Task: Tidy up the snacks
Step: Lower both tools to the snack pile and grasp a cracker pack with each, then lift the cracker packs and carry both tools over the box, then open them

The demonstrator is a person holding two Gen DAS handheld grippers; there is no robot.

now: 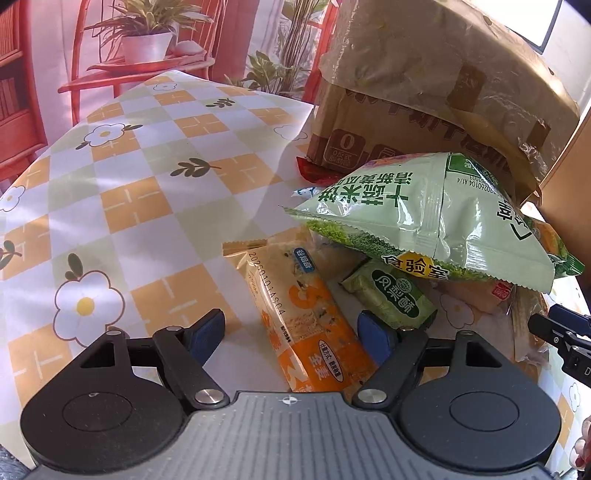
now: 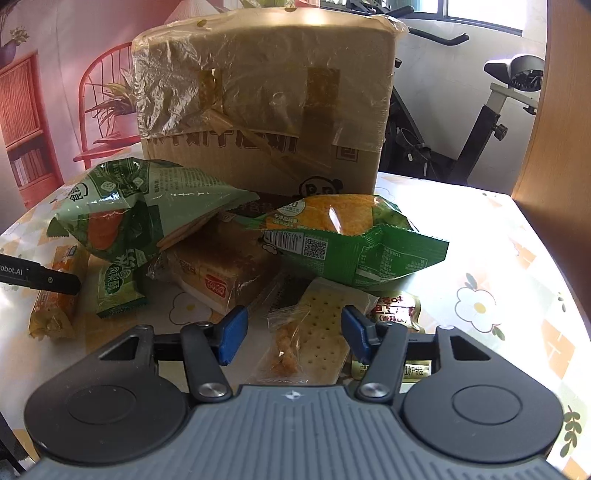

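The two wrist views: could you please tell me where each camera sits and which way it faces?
Left wrist: sits on the left gripper, facing down at the orange bread pack; its open fingers and a fingertip at the right edge show.
Right wrist: sits on the right gripper, facing down at the cracker pack between its open fingers.
Shared: the cardboard box, the pale green chip bag, the small green pastry pack.

You're working in home room, likely dining corner: checkered flower-print tablecloth (image 1: 122, 206) over table, exercise bike (image 2: 480, 122) by window (image 2: 484, 14), printed backdrop (image 1: 74, 55) of red chair and potted plants, taped cardboard box (image 2: 266, 96).
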